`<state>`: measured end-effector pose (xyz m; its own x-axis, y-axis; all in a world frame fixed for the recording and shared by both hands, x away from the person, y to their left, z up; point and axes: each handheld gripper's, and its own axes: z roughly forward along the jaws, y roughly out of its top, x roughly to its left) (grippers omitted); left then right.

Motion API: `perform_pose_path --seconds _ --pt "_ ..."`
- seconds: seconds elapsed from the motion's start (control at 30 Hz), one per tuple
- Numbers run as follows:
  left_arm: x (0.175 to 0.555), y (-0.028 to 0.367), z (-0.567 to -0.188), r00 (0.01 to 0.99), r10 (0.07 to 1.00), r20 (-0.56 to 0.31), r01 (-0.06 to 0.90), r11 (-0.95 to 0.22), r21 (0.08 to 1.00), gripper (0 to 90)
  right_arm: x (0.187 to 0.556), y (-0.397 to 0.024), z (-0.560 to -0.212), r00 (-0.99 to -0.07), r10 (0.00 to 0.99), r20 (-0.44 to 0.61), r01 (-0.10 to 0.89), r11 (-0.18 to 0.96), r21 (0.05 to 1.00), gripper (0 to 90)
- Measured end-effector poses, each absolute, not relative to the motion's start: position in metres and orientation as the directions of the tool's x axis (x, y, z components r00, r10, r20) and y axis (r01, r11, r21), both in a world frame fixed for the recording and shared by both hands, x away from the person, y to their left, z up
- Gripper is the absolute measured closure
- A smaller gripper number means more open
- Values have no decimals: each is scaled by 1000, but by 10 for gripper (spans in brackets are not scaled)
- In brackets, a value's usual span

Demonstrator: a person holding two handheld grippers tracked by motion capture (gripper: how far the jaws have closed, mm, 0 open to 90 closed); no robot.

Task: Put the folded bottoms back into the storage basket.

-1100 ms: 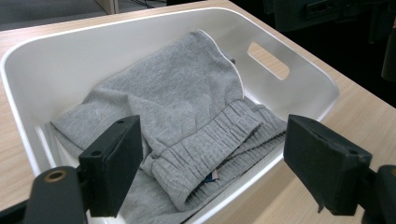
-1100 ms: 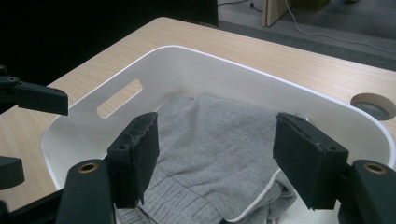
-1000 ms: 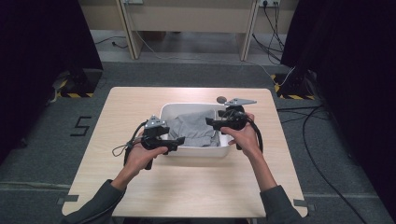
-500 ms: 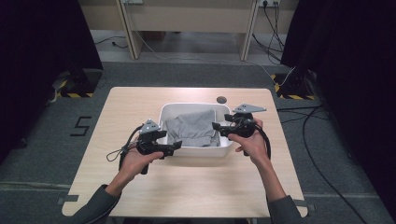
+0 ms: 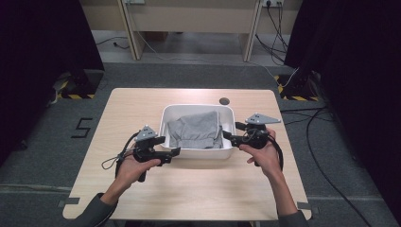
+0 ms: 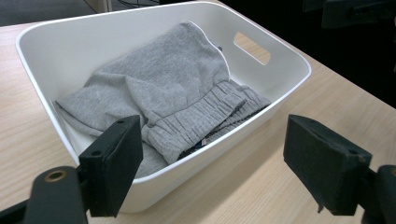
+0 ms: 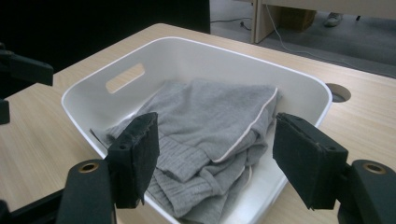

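Note:
A white plastic tub stands in the middle of the wooden table, with a crumpled grey garment lying inside it. My left gripper is at the tub's near left corner, outside the rim, jaws open and empty. My right gripper sits by the tub's right wall, also open and empty. In the left gripper view the tub and garment lie just beyond the spread pads. The right gripper view looks over the tub and garment past its own wide pads.
A round cable hole is in the table just behind the tub. Bare tabletop lies left, right and in front of the tub. Cables trail on the floor at the right, and desk legs stand beyond the far edge.
Both grippers have drawn back from over the tub: the left one toward the near left, the right one out to the right. The garment stays in the tub.

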<state>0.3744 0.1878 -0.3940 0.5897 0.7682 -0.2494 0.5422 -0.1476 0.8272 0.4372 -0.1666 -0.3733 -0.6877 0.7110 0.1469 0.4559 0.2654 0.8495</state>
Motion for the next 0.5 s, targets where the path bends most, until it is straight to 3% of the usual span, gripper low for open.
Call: perform_pose_path --seconds 0.5 --pt "356 194 -402 603 756 -256 534 -144 833 195 412 -179 -384 -686 712 149 441 244 863 324"
